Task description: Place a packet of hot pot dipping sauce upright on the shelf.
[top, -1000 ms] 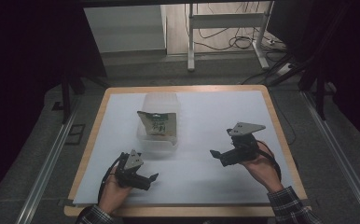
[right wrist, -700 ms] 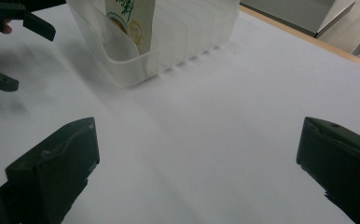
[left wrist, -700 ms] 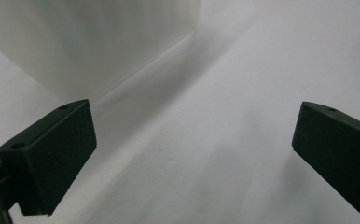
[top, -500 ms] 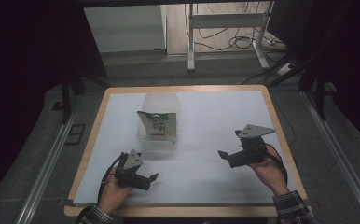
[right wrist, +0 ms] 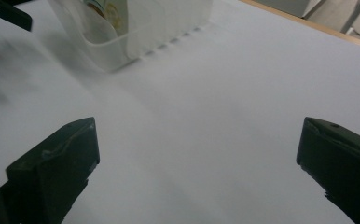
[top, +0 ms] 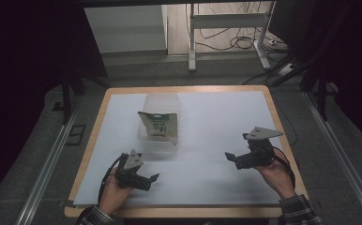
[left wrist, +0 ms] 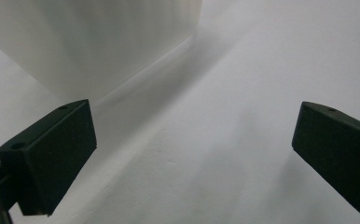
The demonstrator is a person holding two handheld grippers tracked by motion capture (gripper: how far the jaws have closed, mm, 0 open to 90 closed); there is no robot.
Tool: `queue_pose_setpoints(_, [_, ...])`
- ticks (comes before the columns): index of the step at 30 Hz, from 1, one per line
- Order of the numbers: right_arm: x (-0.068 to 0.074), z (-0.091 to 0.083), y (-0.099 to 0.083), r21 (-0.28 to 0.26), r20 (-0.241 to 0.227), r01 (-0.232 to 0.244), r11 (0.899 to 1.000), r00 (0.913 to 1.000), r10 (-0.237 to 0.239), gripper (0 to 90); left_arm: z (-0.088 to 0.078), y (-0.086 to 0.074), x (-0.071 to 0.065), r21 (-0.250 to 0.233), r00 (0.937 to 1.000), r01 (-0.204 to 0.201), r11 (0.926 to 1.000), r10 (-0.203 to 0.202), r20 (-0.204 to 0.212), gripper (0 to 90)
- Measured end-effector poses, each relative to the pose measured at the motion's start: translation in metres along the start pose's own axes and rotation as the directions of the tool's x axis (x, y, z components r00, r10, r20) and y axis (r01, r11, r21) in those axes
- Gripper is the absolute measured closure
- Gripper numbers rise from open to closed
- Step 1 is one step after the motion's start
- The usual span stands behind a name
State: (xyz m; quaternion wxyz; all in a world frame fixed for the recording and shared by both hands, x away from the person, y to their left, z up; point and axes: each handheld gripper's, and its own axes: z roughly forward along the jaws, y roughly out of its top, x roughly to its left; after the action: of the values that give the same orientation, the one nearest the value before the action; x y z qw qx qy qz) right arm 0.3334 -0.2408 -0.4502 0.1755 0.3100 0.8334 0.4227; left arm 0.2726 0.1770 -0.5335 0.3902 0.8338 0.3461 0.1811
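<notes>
A translucent plastic bin (top: 159, 104) stands at the middle of the white table, with a green and tan packet (top: 159, 125) upright inside it. My left gripper (top: 152, 178) rests low at the front left, open with nothing between its jaws, pointing right. In the left gripper view the bin's wall (left wrist: 99, 42) is close ahead, at the upper left. My right gripper (top: 229, 157) is held at the front right, open and holding nothing, aimed left toward the bin. The right gripper view shows the bin (right wrist: 136, 28) with the packet (right wrist: 106, 10) at the upper left.
The white sheet (top: 216, 122) covers a wooden table with a raised tan edge (top: 273, 112). Dark floor and metal rails lie on both sides. A white table frame (top: 226, 23) and cables stand beyond the far edge.
My right gripper has drawn back to the right and toward the front edge. The left gripper has stayed where it was. The bin and packet have not moved.
</notes>
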Motion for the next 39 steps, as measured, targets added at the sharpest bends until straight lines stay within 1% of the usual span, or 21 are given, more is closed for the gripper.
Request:
queue_pose_setpoints(5, [-0.004,-0.003,-0.007,0.015,0.019,-0.004,1.000,0.9998,0.004,0.0,0.000,0.000,0.000,0.003,1.0000,-0.003,1.0000,0.003,-0.003,0.0])
queue_pose_setpoints(10, [-0.006,-0.006,-0.012,0.013,0.032,-0.012,1.000,0.9994,0.011,0.0,0.000,0.000,-0.001,0.006,1.0000,-0.007,1.0000,0.007,-0.004,0.0])
queue_pose_setpoints(15, [-0.008,-0.010,-0.020,0.007,0.051,-0.031,0.999,0.9982,0.031,0.0,0.000,0.000,-0.001,0.007,1.0000,-0.007,1.0000,0.007,-0.004,0.0])
queue_pose_setpoints(17, [-0.008,-0.011,-0.021,0.008,0.051,-0.034,0.999,0.9982,0.034,0.0,0.000,0.000,-0.001,0.007,1.0000,-0.008,0.9999,0.008,-0.004,0.0])
queue_pose_setpoints(24, [-0.010,-0.015,-0.030,0.025,0.058,-0.045,0.999,0.9974,0.044,0.0,0.000,0.000,-0.001,0.008,1.0000,-0.006,1.0000,0.006,-0.004,0.0])
queue_pose_setpoints(30, [-0.014,-0.018,-0.040,0.045,0.077,-0.057,0.997,0.9956,0.054,0.0,0.001,0.000,-0.001,0.012,0.9999,-0.010,0.9999,0.010,-0.004,0.0])
queue_pose_setpoints(35, [-0.016,-0.019,-0.046,0.049,0.086,-0.067,0.997,0.9944,0.062,0.0,0.001,0.000,-0.001,0.013,0.9999,-0.012,0.9999,0.012,-0.005,0.0])
queue_pose_setpoints(37, [-0.018,-0.019,-0.050,0.058,0.100,-0.071,0.996,0.9929,0.065,0.0,0.001,0.000,-0.001,0.014,0.9999,-0.013,0.9998,0.013,-0.005,0.0])
queue_pose_setpoints(39, [-0.018,-0.019,-0.051,0.060,0.104,-0.074,0.996,0.9923,0.067,0.0,0.001,0.000,-0.001,0.014,0.9999,-0.013,0.9998,0.013,-0.005,0.0])
